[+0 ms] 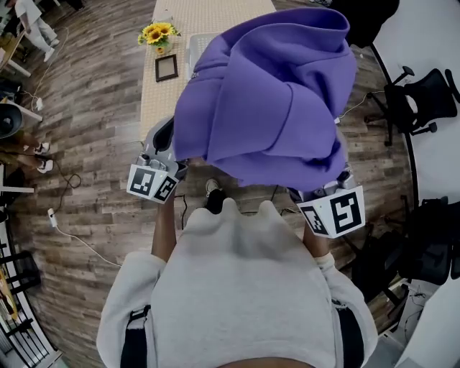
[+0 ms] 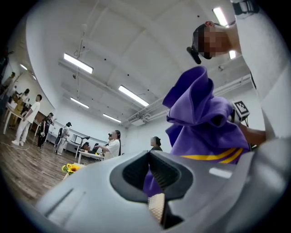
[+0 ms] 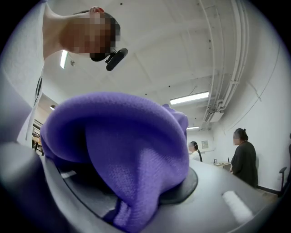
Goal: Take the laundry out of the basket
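Observation:
A purple sweatshirt (image 1: 269, 93) hangs bunched up in front of me, held up between both grippers. My left gripper (image 1: 171, 147) is at its left edge, and in the left gripper view the left gripper (image 2: 152, 184) is shut on a fold of the purple cloth (image 2: 200, 123), which has yellow stripes. At the garment's lower right corner, my right gripper (image 1: 325, 190) is mostly covered by cloth. In the right gripper view the right gripper (image 3: 136, 200) is shut on a thick wad of the sweatshirt (image 3: 132, 150), which hides its fingertips. No basket is clearly visible.
A long beige table (image 1: 180, 21) stands ahead with sunflowers (image 1: 159, 33), a picture frame (image 1: 166, 67) and a pale container (image 1: 195, 49) half hidden by the garment. An office chair (image 1: 424, 100) is at the right. Cables (image 1: 72, 237) lie on the wood floor. Other people (image 2: 111, 145) stand across the room.

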{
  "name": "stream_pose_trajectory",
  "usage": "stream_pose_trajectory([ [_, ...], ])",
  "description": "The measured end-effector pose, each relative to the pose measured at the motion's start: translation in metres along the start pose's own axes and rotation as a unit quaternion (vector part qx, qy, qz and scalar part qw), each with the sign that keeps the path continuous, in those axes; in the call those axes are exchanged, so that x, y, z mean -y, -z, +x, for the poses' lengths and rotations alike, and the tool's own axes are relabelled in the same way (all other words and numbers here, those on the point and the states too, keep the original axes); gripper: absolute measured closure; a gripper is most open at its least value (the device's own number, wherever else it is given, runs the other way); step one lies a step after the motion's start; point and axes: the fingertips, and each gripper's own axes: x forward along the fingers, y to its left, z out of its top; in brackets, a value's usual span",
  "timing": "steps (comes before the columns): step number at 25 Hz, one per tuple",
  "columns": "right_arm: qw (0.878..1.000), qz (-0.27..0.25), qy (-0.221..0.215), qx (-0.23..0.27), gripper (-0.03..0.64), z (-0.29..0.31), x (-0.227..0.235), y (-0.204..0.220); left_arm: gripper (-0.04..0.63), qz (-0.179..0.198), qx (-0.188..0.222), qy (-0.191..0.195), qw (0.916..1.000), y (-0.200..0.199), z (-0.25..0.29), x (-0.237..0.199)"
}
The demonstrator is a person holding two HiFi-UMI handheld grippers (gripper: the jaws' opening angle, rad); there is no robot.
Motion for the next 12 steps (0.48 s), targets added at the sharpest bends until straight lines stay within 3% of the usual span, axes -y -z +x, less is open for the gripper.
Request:
stream_pose_trajectory([
  [7,1.000,0.017,-0.020,-0.005,0.448,-0.108,-0.028,-0.003,0.584,0.021,-0.009,-0.024,0.9994,-0.009,-0.081,0.093],
  [12,0.999,0.026,-0.027,-0.020,0.448,-0.151,-0.057,-0.005,0.584,0.018,-0.010,-0.026,0.9995,-0.017,-0.117,0.127],
])
